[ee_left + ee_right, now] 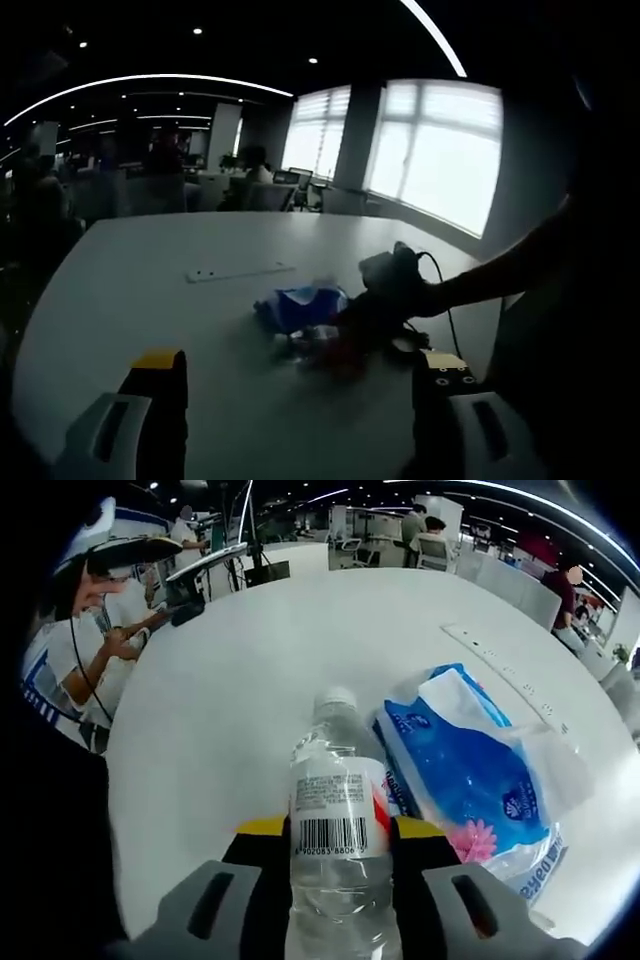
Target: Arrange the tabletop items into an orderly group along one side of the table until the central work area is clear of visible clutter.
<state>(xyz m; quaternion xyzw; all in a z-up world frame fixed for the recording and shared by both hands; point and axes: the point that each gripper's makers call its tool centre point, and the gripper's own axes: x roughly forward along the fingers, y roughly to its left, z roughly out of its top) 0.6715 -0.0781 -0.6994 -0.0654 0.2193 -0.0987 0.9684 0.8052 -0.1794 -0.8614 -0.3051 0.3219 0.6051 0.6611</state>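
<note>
- The white table [220, 710] is round-edged and spans both views; in the left gripper view a flat white strip [240, 272] lies on it beyond the clutter.
- A blue-and-white tissue pack [480, 770] in clear wrap lies on the table just right of the bottle in the right gripper view; in the left gripper view it sits mid-table among small blurred items.
- The clear water bottle [335, 810], white cap and barcode label, lies between the 2 jaws of the right gripper [338, 845], which clamp its body.
- The left gripper [300, 375] hangs above the table, jaws spread wide, nothing between them.
</note>
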